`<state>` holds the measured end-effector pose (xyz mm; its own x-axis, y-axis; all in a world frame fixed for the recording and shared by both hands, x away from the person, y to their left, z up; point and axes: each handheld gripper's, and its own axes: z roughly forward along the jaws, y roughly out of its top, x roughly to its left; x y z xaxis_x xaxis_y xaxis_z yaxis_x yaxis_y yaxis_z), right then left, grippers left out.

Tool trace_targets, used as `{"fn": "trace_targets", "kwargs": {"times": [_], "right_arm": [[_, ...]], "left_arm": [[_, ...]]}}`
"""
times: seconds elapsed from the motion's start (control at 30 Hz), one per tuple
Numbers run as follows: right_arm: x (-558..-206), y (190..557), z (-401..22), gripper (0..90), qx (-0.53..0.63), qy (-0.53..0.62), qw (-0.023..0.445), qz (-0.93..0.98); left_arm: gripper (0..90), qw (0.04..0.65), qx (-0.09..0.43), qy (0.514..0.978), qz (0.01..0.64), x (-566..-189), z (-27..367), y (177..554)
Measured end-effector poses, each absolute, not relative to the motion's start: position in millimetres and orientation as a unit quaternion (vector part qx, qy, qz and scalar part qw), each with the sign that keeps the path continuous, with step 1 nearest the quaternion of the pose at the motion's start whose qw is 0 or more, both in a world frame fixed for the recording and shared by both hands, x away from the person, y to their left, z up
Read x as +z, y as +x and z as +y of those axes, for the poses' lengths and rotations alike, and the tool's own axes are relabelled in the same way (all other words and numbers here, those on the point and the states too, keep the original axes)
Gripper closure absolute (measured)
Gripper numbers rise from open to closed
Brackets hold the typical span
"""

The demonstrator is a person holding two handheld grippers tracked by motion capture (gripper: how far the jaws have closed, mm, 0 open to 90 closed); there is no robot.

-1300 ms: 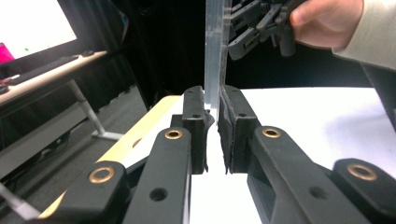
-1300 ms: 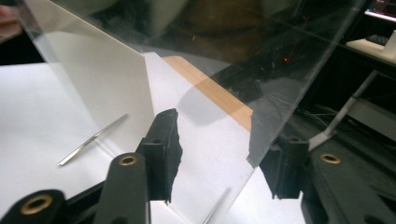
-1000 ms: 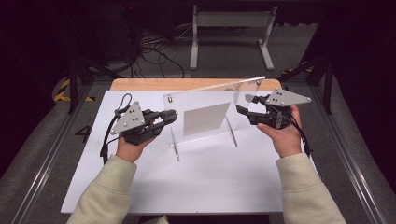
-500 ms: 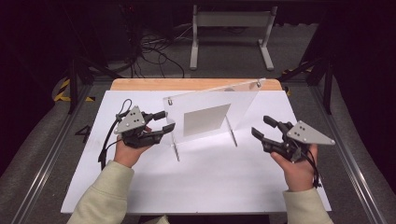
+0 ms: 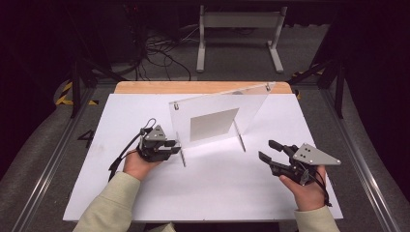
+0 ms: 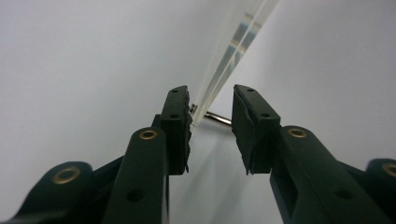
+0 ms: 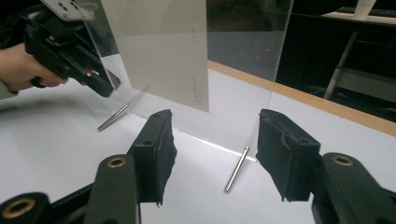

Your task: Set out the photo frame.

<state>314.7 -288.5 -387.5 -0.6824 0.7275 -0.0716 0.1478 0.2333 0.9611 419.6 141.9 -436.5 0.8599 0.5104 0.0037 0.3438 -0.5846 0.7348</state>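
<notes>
A clear acrylic panel stands upright on thin metal rod feet, with a white paper sheet inside it. My left gripper is at the panel's lower left corner, beside the left foot. In the left gripper view the panel's edge runs between the jaws of the left gripper, close to the left pad with a gap on the right; the jaws have just been closing. My right gripper is open, apart from the panel, with its jaws facing the right foot.
The panel stands on a white board with a wooden strip along its far edge. Beyond the table are a metal stand and cables on the dark floor. Metal rails flank the table.
Both hands have sunk. The left gripper came down to the panel's lower left corner and its jaws took in the edge. The right gripper left the panel's top right corner and moved down and right.
</notes>
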Motion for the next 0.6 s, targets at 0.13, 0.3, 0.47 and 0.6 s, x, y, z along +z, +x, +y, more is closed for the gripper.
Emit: {"fn": "trace_targets", "kwargs": {"times": [0.13,0.3,0.47,0.6], "right_arm": [[-389,314,-289,45.3,0.544,0.296,0.262,0.740],[-389,313,-291,45.3,0.549,0.298,0.259,0.737],[-386,311,-291,45.3,0.553,0.296,0.257,0.735],[-386,308,-290,45.3,0.549,0.297,0.255,0.738]], "left_arm": [[74.7,0.361,0.125,0.890,0.248,-442,136,420],[80.5,0.354,0.129,0.893,0.247,-445,135,420],[81.8,0.344,0.125,0.901,0.232,-443,133,410],[83.1,0.330,0.121,0.913,0.208,-440,129,396]]}}
